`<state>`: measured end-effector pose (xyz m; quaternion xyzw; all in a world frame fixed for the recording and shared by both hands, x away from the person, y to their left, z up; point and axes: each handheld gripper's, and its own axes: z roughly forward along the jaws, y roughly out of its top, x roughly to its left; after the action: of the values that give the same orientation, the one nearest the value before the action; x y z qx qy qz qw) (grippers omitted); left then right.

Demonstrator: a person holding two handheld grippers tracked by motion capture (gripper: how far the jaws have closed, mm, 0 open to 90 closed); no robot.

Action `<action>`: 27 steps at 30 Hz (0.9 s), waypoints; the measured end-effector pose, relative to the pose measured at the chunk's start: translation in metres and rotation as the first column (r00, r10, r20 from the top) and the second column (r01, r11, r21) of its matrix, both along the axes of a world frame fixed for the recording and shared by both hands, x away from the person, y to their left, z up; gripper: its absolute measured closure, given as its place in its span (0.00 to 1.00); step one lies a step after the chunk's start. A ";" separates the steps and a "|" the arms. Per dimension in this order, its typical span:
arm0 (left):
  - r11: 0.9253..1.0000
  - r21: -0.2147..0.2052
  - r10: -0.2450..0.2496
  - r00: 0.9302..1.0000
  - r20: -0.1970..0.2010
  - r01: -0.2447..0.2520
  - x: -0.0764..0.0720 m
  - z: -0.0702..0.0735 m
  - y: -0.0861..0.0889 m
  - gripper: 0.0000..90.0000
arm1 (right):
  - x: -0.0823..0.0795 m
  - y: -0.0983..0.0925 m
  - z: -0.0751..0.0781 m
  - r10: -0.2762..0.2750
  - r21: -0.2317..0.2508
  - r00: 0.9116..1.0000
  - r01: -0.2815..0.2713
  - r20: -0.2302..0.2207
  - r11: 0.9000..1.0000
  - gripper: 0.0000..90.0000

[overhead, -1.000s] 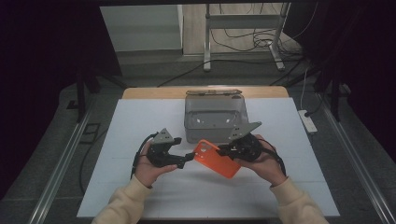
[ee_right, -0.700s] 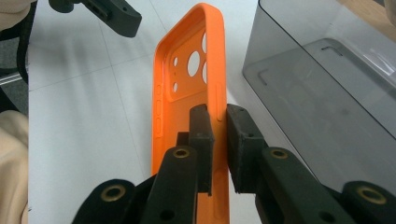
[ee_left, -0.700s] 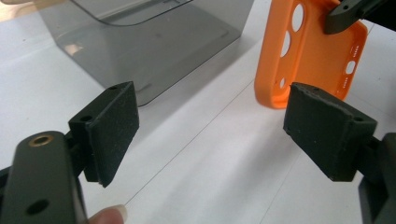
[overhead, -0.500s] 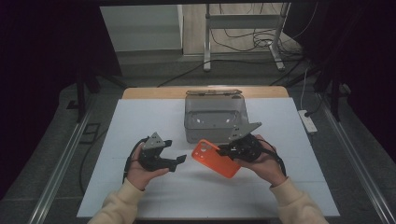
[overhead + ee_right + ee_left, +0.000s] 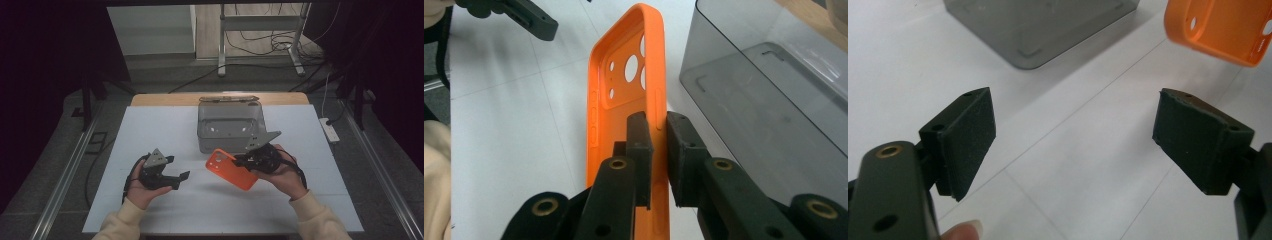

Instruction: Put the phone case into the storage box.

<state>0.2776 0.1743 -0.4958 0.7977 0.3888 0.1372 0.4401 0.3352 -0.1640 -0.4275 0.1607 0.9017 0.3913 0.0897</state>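
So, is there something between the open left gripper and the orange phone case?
Nothing visible. Between the left gripper and the orange phone case, held by the right gripper, lies bare white table.

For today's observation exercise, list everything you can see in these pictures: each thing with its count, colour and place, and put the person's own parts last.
phone case: one, orange, held above the white table near its middle, clamped by one side wall.
box: one, grey see-through, on the table's far middle, just beyond the case.
table: one, white top with a wooden strip at the far edge.
power strip: one, white, at the table's right edge.
metal stand: one, grey, on the floor beyond the table, cables around it.
right gripper: one, black, shut on the case's side wall.
left gripper: one, black, jaws wide apart with nothing between them.
hands: two, in cream sleeves, at the near edge.
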 end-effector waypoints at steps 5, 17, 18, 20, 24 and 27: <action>1.000 0.005 0.021 1.000 -0.009 -0.021 -0.004 -0.005 0.007 0.20 | -0.002 0.001 0.002 -0.009 -0.013 1.000 0.009 0.014 1.000 0.90; 0.999 0.021 0.047 0.999 -0.018 -0.047 -0.011 -0.015 0.021 0.19 | -0.006 0.004 0.008 -0.020 -0.008 0.999 0.020 0.042 1.000 0.90; 0.999 0.021 0.047 0.999 -0.018 -0.047 -0.011 -0.015 0.021 0.19 | -0.006 0.004 0.008 -0.023 -0.007 0.999 0.024 0.042 1.000 0.90; 0.998 0.033 0.044 0.999 -0.015 -0.044 -0.012 -0.017 0.020 0.19 | -0.006 0.003 0.009 -0.032 -0.004 0.998 0.032 0.047 0.999 0.90; 0.998 0.035 0.051 0.999 -0.012 -0.050 -0.013 -0.018 0.021 0.19 | -0.006 0.001 0.013 -0.053 0.010 0.997 0.053 0.048 0.999 0.90; 0.998 0.034 0.055 0.998 -0.012 -0.054 -0.014 -0.018 0.022 0.19 | -0.006 0.000 0.015 -0.061 0.014 0.996 0.061 0.058 0.998 0.90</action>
<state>0.2637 0.1966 -0.5143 0.7950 0.4110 0.1504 0.4200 0.3293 -0.1643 -0.4130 0.1773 0.8909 0.3985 0.1268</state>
